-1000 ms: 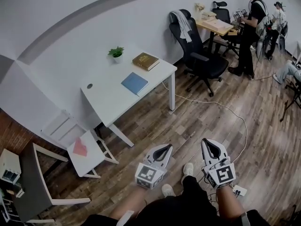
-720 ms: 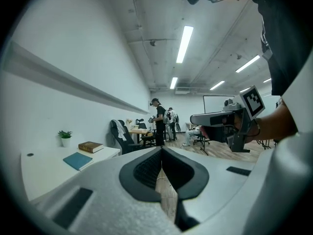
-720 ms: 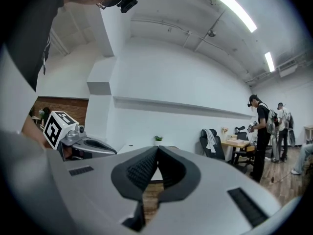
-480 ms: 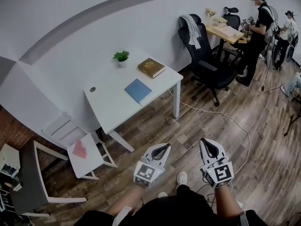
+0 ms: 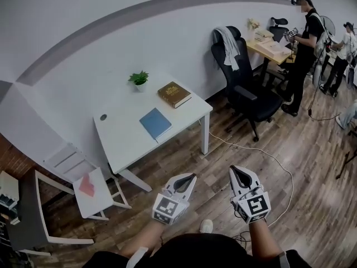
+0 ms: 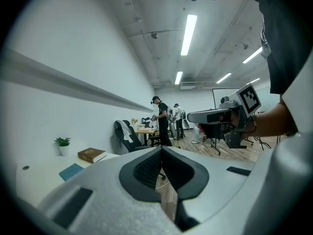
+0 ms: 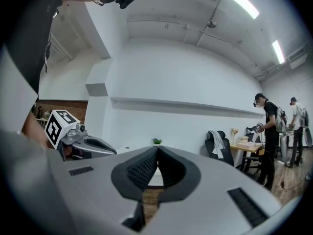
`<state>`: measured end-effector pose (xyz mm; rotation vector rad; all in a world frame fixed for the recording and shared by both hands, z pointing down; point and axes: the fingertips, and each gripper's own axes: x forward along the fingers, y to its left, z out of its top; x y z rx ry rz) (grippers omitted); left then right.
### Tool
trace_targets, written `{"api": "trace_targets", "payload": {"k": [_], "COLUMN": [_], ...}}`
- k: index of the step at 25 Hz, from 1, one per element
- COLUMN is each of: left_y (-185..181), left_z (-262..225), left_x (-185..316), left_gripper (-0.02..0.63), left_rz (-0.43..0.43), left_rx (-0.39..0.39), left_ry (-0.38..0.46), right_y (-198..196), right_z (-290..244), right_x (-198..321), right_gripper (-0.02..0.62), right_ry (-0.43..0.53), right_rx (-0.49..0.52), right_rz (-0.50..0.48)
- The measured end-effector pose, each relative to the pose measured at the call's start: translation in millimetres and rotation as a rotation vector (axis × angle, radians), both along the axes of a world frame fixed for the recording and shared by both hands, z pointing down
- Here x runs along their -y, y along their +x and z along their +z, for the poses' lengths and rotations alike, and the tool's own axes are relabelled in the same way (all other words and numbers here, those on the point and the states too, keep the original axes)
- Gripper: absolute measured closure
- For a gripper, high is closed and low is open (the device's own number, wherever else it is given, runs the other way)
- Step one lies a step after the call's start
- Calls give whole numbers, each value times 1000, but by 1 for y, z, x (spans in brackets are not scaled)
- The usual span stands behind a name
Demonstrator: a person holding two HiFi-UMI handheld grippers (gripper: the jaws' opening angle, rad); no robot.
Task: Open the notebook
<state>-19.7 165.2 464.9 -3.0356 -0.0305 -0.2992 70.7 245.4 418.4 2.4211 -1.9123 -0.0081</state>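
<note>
The blue notebook (image 5: pixel 155 123) lies closed on the white table (image 5: pixel 125 141), in front of a brown book (image 5: pixel 174 94) and a small potted plant (image 5: pixel 139 79). My left gripper (image 5: pixel 191 177) and right gripper (image 5: pixel 234 170) hang over the wooden floor, well short of the table, both shut and holding nothing. In the left gripper view the shut left gripper (image 6: pixel 161 148) points past the notebook (image 6: pixel 72 171) at the lower left. The right gripper view shows the shut right gripper (image 7: pixel 157 148) aimed at the plant (image 7: pixel 156 141).
A black office chair (image 5: pixel 245 88) stands right of the table. A white chair (image 5: pixel 92 191) with a pink sheet sits to the left. A white cable (image 5: pixel 268 155) runs over the floor. People (image 5: pixel 304 32) stand by a wooden desk (image 5: pixel 273 46) at the back right.
Both grippers have travelled across the floor with the person, side by side, and stayed shut. The table has shifted slightly left in the head view.
</note>
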Motion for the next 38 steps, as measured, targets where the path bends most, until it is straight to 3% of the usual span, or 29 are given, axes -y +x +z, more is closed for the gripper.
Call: {"api": "trace_targets", "payload": {"k": [9,13,26,38], "left_y": [43,50,88,79], "left_z": [4,15,24,17], "left_x": [20,37,157,287], "left_gripper": [600,600,600,600], "left_rz": [-82,-108,-201,-295], "left_rx": [5,18,10,30], "left_ry": [-36,-49,-80,-59], "right_y": [50,58,101,98], "right_z": [12,16,29,60], "right_x": [30,54,171,315], "right_gripper": [594,594,594,594], "right_ry": [-18,-9,-87,-159], "right_rx": [20,92,74,108], "right_rz": [-79,-113,-179,-270]}}
